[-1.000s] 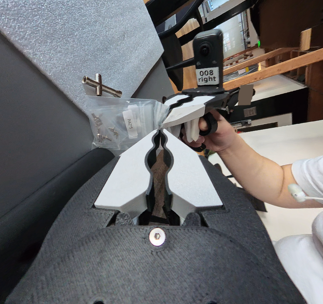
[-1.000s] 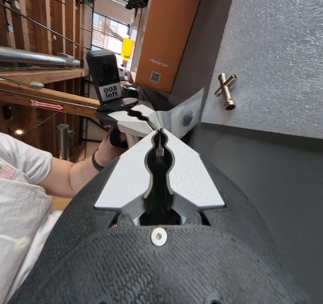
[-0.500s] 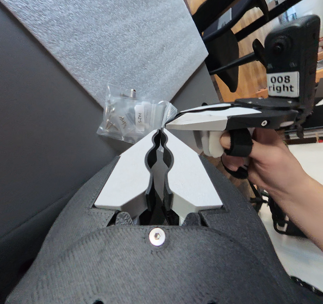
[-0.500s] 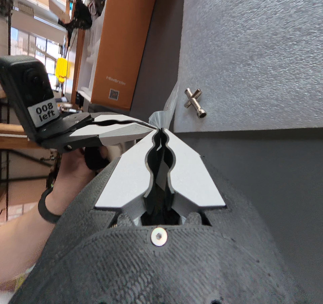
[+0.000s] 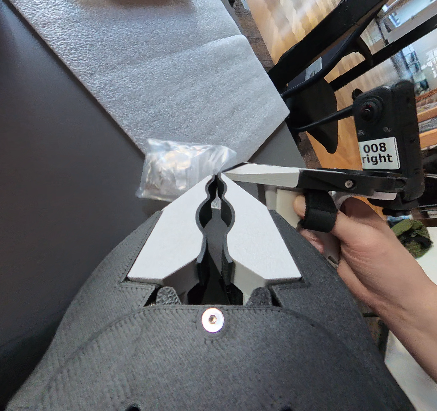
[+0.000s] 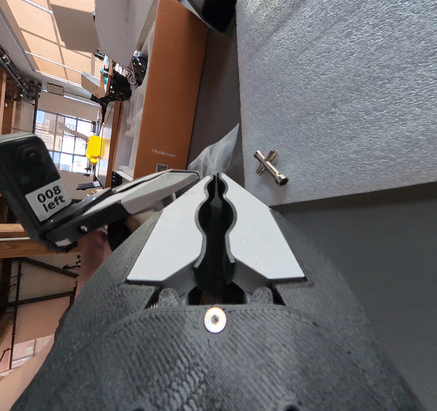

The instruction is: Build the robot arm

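A small clear plastic bag point(image 5: 182, 170) with tiny metal bits inside was held up off the dark table point(image 5: 47, 139). It looked blurry. The left gripper point(image 5: 217, 177) was closed tight on one edge of the bag. The right gripper point(image 6: 217, 175) was closed on the same edge, right beside it. A silver cross-shaped tool point(image 6: 270, 168) lay flat on the grey foam sheet point(image 6: 343, 80) nearby.

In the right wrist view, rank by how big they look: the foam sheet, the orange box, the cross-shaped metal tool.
1. foam sheet
2. orange box, which sits farther off, so its true size is unsure
3. cross-shaped metal tool
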The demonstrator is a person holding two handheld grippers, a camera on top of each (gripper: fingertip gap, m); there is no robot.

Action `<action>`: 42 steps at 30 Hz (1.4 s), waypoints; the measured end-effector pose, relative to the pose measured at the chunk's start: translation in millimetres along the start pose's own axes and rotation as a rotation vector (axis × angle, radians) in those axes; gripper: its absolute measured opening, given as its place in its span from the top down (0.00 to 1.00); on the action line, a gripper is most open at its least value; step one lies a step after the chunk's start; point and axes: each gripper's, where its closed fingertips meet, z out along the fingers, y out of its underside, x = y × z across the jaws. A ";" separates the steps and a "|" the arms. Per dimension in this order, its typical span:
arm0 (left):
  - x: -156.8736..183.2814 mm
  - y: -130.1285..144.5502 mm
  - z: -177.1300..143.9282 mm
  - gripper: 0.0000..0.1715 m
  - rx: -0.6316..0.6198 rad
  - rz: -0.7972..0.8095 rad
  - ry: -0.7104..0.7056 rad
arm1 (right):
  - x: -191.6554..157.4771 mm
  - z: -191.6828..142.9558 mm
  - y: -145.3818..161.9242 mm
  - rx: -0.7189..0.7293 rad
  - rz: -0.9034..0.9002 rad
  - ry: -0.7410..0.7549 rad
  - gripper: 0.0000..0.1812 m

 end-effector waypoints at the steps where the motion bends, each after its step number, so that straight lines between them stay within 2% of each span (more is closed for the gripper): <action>1: 3.3 0.6 0.5 1.00 0.001 0.017 -0.003 | 0.5 0.1 -0.3 0.008 0.011 0.011 0.95; 2: 5.2 0.8 0.6 1.00 0.005 0.029 -0.010 | 1.2 0.4 0.5 0.008 0.022 0.021 0.91; 5: 4.6 2.0 -1.4 1.00 0.015 0.065 -0.036 | 1.6 3.0 7.1 -0.015 0.048 0.029 0.90; 8: 6.1 6.9 -3.6 1.00 0.019 0.061 -0.010 | -1.3 5.1 10.4 -0.041 0.080 -0.023 1.00; 9: 5.0 7.4 -5.8 1.00 0.023 0.067 -0.015 | 0.4 5.0 11.6 -0.055 0.079 -0.022 1.00; 12: -2.1 6.0 -13.8 1.00 0.039 0.075 -0.060 | 12.2 4.0 23.5 -0.152 -0.041 0.070 1.00; 14: -4.0 5.5 -15.5 1.00 0.043 0.056 -0.056 | 8.4 5.7 27.0 -0.178 -0.107 0.089 1.00; 21: -11.2 -3.8 -20.5 1.00 0.057 0.055 -0.048 | -38.7 -6.8 2.5 -0.097 -0.260 -0.050 0.97; 24: -11.6 -4.4 -19.6 1.00 0.063 0.050 -0.041 | -66.8 -12.8 -9.1 -0.045 -0.328 -0.135 0.92; 26: -11.4 -3.8 -18.5 1.00 0.065 0.056 -0.043 | -64.2 -5.2 -1.7 -0.122 -0.268 -0.143 0.87; 28: -10.3 -3.1 -17.2 1.00 0.063 0.052 -0.038 | -53.5 1.3 10.6 -0.218 -0.253 -0.141 0.88; 30: -10.1 -2.8 -17.4 1.00 0.058 0.048 -0.032 | -45.3 2.5 16.1 -0.252 -0.375 -0.131 0.93; 32: -11.2 -2.3 -18.5 1.00 0.044 0.055 -0.032 | -35.1 2.9 22.0 -0.294 -0.501 -0.088 0.93; 34: -11.9 -1.6 -19.8 1.00 0.031 0.072 -0.038 | -33.6 4.8 19.6 -0.278 -0.518 -0.094 0.93; 39: -8.5 2.4 -21.3 1.00 0.016 0.105 -0.038 | -36.7 10.9 10.9 -0.229 -0.391 -0.161 0.98; 42: -6.4 7.4 -19.1 1.00 -0.002 0.112 -0.034 | -25.0 15.1 21.1 -0.286 -0.447 -0.095 1.00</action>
